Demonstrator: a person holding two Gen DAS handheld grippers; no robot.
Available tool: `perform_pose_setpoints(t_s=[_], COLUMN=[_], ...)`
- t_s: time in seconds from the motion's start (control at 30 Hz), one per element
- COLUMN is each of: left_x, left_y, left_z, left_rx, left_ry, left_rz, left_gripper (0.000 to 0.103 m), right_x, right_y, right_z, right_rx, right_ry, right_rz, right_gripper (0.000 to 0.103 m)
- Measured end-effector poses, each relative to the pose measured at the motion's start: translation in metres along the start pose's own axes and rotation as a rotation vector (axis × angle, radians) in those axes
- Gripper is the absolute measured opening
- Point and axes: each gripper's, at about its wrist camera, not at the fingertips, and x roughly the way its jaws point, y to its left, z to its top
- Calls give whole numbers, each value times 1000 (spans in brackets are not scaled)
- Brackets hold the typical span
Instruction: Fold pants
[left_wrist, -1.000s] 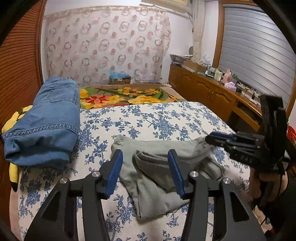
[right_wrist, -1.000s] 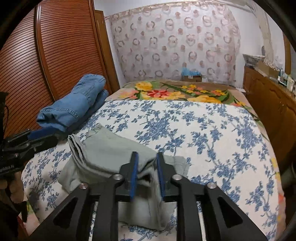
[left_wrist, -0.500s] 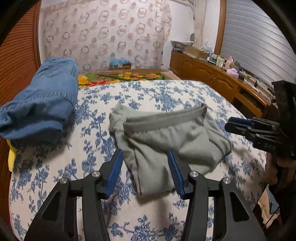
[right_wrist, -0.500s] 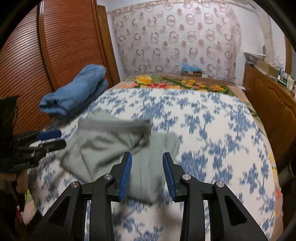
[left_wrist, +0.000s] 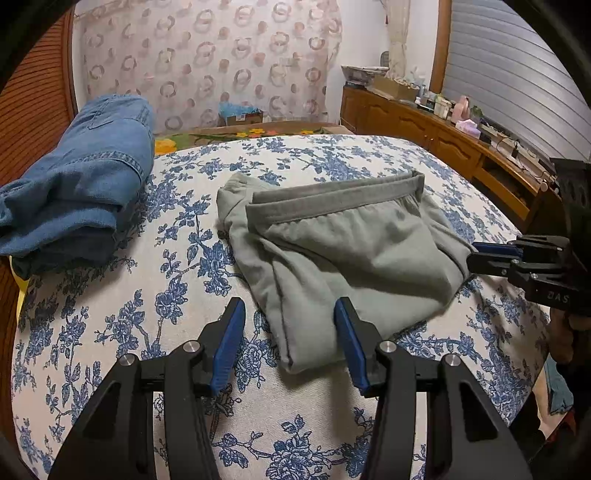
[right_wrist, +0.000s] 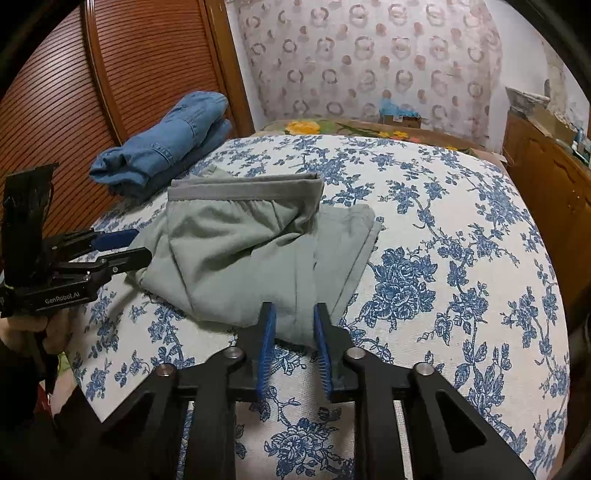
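Item count: one bed (left_wrist: 332, 424) with floral cover. One folded grey pants (left_wrist: 351, 251). One folded stack of jeans (left_wrist: 81, 192). Two tools: left tool (left_wrist: 288, 339), right tool (right_wrist: 291, 343). One cardboard box (left_wrist: 243, 117) beyond the bed.

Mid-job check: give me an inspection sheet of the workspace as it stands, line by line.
Surface: bed with a blue floral cover, a flowered blanket at its far end.
Job's things: grey pants lie folded on the cover, waistband on top at the far side.
Clutter: folded blue jeans lie at the bed's edge, apart from the pants.
Grippers: left claw open, at the pants' near edge; right claw open, holding nothing.
Cables: wires on the sideboard.
Surroundings: patterned curtain, wooden slatted door.
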Motion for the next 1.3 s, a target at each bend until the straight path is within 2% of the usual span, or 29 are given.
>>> perform_pose_setpoints(t_s=[0.17, 0.33, 0.53, 0.7, 0.8, 0.87, 0.93, 1.1, 1.3], left_x=[2, 3, 3, -2, -10, -12, -13, -12, -4], left_y=[1, 3, 3, 5, 7, 7, 7, 3, 0], left_z=[-1, -1, -1, -4, -7, -9, -10, -9, -13], left_rx=[-7, -13, -15, -24, -30, -35, -45, -33, -24], left_ry=[3, 4, 5, -3, -15, -5, -2, 1, 25], left_rz=[-6, -13, -16, -17, -30, -43, -63, -61, -48], left_gripper=[51, 51, 51, 51, 51, 51, 50, 39, 37], right_x=[-1, -18, -15, -16, -18, -19, -18, -10, 4], right_y=[-7, -17, -10, -13, -17, -20, -23, -22, -17], right_z=[0, -1, -5, -4, -3, -3, -3, -1, 2], right_rx=[6, 29, 18, 53, 69, 84, 108, 101, 88], right_ry=[-1, -64, -44, -56, -75, -83, -89, -67, -5], right_rz=[20, -65, -104, -66, -43, -12, 6, -3, -25], right_gripper=[5, 3, 3, 3, 9, 18, 21, 26, 27])
